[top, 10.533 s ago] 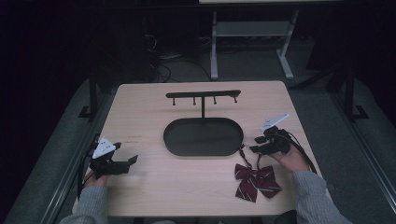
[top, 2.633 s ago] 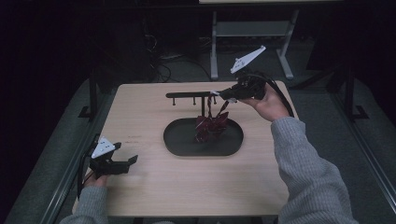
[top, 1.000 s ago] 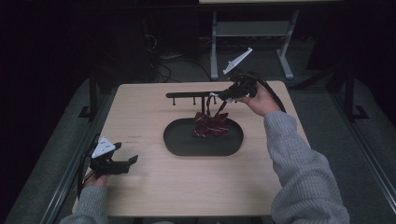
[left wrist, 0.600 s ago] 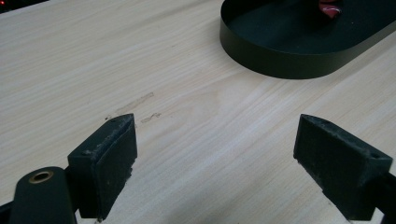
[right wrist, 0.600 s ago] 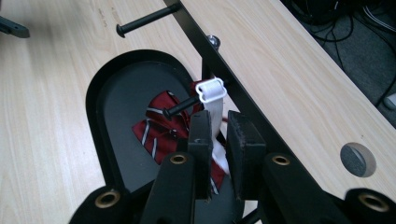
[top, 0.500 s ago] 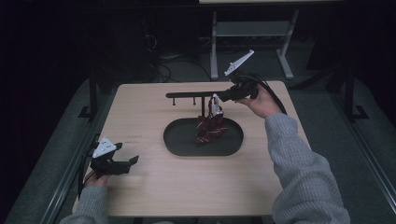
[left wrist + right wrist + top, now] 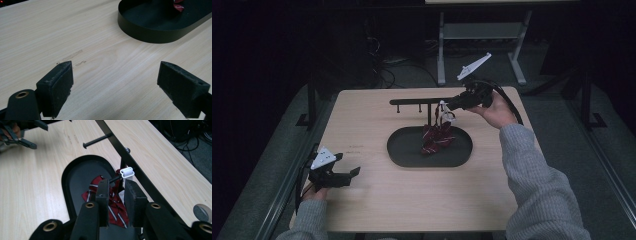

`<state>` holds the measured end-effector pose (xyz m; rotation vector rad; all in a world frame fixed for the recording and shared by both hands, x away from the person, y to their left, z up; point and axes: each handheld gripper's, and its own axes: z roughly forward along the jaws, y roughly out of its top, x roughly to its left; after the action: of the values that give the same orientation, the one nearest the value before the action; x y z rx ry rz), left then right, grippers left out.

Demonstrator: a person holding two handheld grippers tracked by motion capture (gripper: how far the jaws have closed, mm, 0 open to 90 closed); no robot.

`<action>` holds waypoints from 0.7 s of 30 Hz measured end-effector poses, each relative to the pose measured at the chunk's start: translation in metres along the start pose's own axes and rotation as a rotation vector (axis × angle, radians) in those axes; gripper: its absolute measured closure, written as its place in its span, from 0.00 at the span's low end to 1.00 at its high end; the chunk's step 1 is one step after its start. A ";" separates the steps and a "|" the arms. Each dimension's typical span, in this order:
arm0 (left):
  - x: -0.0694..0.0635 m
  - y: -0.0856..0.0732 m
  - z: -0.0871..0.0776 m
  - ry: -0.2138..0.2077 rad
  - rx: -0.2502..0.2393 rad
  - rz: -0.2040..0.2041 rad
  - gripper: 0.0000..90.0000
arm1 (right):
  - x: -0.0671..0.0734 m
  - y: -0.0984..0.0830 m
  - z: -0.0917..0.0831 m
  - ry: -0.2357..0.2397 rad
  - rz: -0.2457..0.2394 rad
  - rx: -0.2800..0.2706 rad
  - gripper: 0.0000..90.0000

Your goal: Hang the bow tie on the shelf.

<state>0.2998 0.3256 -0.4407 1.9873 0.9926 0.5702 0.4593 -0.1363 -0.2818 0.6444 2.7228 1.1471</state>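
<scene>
Hanging by its white strap [image 7: 127, 173] from a peg of the black rack [image 7: 414, 101], over the tray [image 7: 464, 150]: red striped bow tie [image 7: 435, 138]. Right tongs [image 7: 117, 188] just eased apart, releasing it; left tongs [image 7: 115, 82] spread, idle over worktop [image 7: 412, 200].

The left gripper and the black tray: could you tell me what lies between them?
Only bare wooden table lies between the left gripper and the black tray, seen in the left gripper view.

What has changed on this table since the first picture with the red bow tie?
The striped bow tie has left the table's front right: the right gripper carried it to the black hook stand, where its white strap now hangs on a peg over the oval tray. Those jaws have just been opening, with nothing pinched between them. The left gripper stayed open at the front left corner, and the stand kept its place.
</scene>
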 end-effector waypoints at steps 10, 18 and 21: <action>0.000 0.000 0.000 0.001 0.004 0.005 0.14 | -0.001 -0.006 -0.008 0.011 -0.004 -0.017 0.75; 0.001 0.000 0.000 0.004 0.003 0.006 0.14 | 0.003 -0.010 -0.011 0.017 0.001 -0.019 0.70; 0.002 0.000 -0.001 0.006 0.012 0.012 0.14 | 0.003 -0.014 -0.013 0.025 0.017 -0.022 0.69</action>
<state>0.3002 0.3274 -0.4402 2.0046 0.9903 0.5786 0.4481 -0.1523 -0.2818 0.6559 2.7268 1.1950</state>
